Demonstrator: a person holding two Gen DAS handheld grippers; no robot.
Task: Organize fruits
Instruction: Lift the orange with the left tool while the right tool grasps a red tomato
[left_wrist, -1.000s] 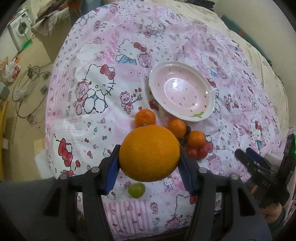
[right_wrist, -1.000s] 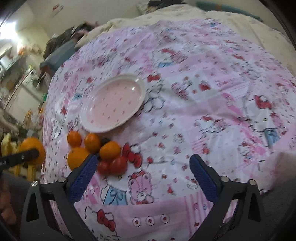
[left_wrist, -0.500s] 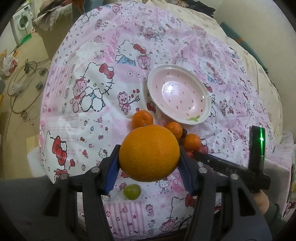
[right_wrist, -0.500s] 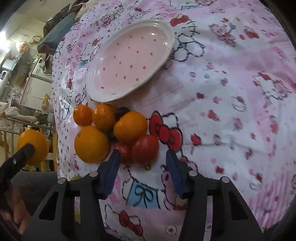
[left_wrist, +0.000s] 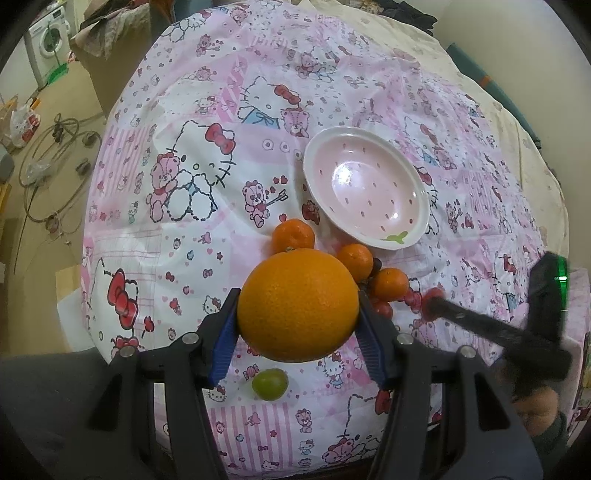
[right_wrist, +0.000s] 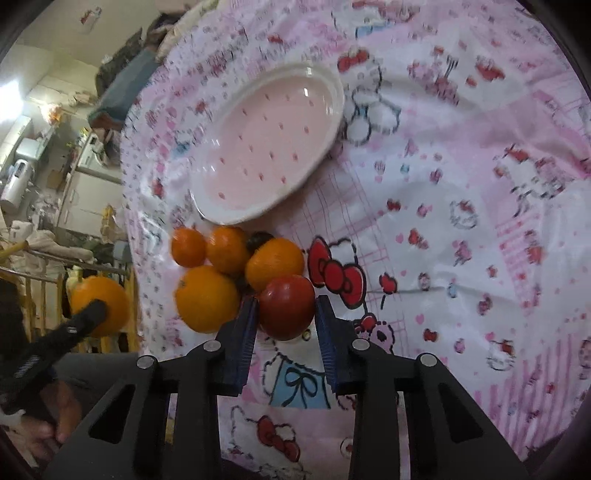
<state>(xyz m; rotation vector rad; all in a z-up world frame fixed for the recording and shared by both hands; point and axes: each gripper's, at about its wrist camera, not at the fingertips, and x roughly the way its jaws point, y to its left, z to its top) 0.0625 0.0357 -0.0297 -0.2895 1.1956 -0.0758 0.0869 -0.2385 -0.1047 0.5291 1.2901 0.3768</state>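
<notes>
Left wrist: left gripper (left_wrist: 297, 314) clamps orange (left_wrist: 297, 304), held above the cloth (left_wrist: 177, 229); plate (left_wrist: 400, 240) at 1 o'clock, grape (left_wrist: 269, 384) at 6.
Right wrist: right gripper (right_wrist: 284, 314) narrowly parted around tomato (right_wrist: 286, 306), pads touching or nearly so; plate (right_wrist: 218, 212) at 11 o'clock, mandarins (right_wrist: 227, 249) between.

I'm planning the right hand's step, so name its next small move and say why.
Probably close the right gripper on the red tomato: its fingers already flank the tomato with narrow gaps, and it touches the pile's oranges, so squeeze before lifting. The pink plate is empty. The left gripper already holds the large orange.
</notes>
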